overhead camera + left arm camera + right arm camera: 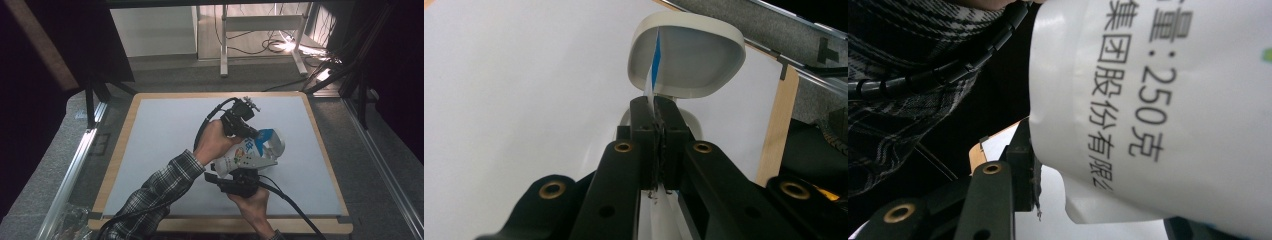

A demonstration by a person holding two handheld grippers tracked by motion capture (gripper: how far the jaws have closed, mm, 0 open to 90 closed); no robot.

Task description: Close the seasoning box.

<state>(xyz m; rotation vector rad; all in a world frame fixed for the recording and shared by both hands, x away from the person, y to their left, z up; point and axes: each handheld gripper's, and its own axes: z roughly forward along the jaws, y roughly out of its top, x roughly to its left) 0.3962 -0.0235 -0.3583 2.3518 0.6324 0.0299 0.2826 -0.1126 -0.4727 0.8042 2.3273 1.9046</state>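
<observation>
Holding a white pouch (248,151) with blue print above the middle of the desk (160,130), the person worked with both tools at once. The left claw (243,131) came from the far side and its jaws were pressed together on a thin flat edge of the pouch; in the left gripper view this edge (655,95) passed straight between the jaws, and a white curved rim (687,60) of the pouch stood just beyond them. The right claw (243,172) held the pouch from the near side, where the right gripper view showed its wall (1158,110) with printed characters pushed against one jaw, so it seemed to be pinching the lower end. The long axis of the pouch ran from near-left to far-right, between the two claws. The left hand (215,142) was bent over its tool, the sleeve (160,192) crossing diagonally; the right hand (252,200) gripped from below. Probably the next move was pulling the edge away, along this axis.
</observation>
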